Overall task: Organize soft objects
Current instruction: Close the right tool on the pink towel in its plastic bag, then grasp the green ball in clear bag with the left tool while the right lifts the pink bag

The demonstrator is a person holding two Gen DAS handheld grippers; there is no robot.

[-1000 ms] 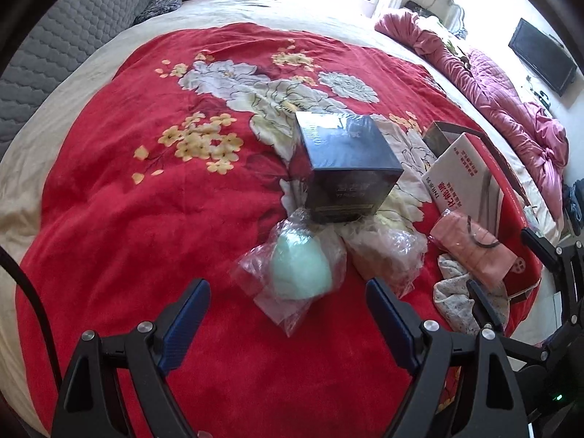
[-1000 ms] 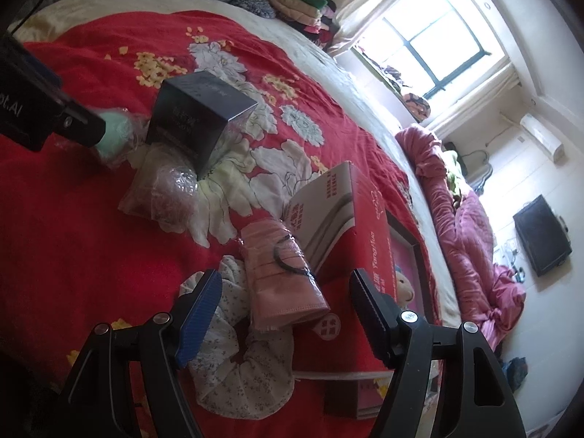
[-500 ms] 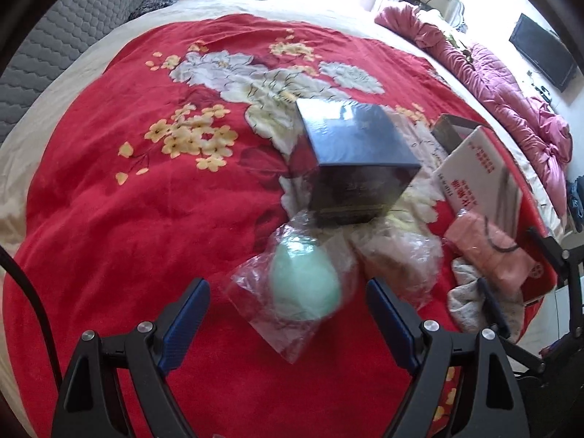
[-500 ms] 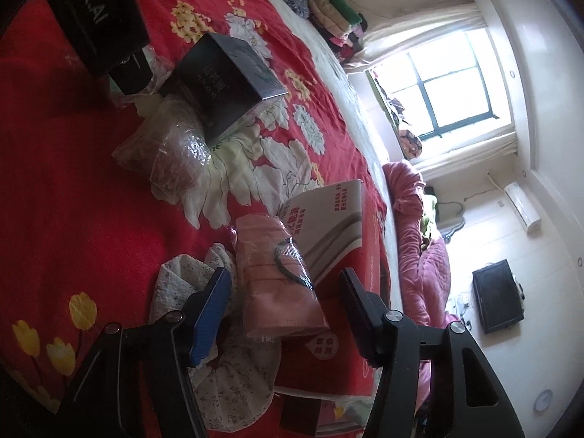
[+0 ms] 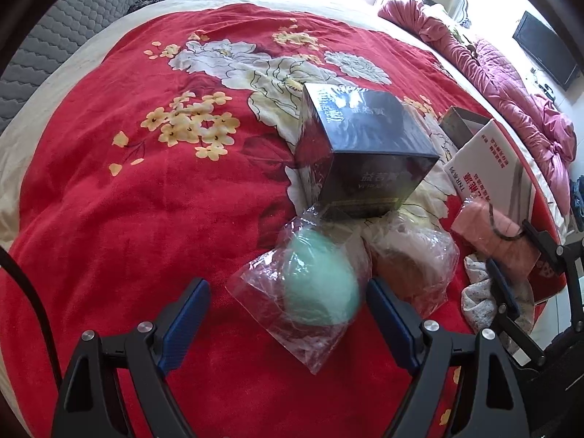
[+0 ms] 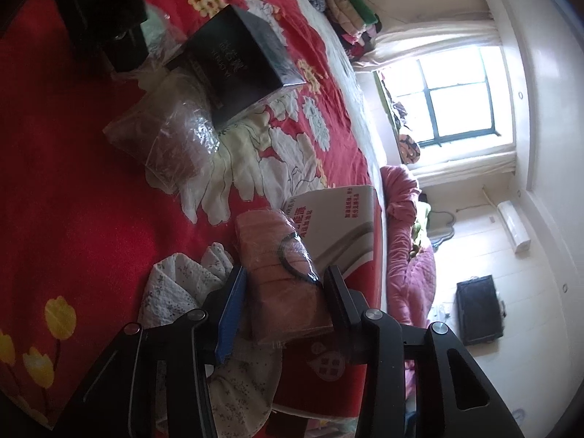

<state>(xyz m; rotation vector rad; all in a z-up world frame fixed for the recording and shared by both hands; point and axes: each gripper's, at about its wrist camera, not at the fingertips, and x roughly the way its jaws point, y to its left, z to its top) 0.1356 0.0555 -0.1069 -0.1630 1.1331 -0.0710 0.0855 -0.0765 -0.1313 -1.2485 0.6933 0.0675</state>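
**A:** Where do the left tongs stand?

**B:** In the left wrist view the left gripper (image 5: 288,319) fills the bottom of the frame, its blue-padded jaws spread wide. The green soft ball in its clear bag (image 5: 321,281) lies between them at lower centre on the red floral blanket (image 5: 146,189). The right pad sits just beside the ball; I cannot tell whether it touches. The left pad is well apart from the bag.

**A:** What else is near it?

**B:** Just above the ball is a dark glossy box (image 5: 361,153), at centre. To the right of the ball lies a second clear bag with something brownish (image 5: 412,259) inside, touching the box's lower edge.

**A:** And the right tongs?

**B:** In the right wrist view the right gripper (image 6: 284,303) sits at lower centre. Its jaws have just been closing, and the pink folded cloth pack (image 6: 281,281) with a black hair tie (image 6: 292,259) on top is between them. Both pads lie against the pack's sides, so they look clamped on it.

**A:** Where does that pack rest?

**B:** Its far end leans on a white printed carton (image 6: 339,219), right of centre. To its lower left a white flowered scrunchie (image 6: 182,284) lies on the blanket, partly under the left finger. A red box (image 6: 321,376) shows beneath the pack at the bottom.
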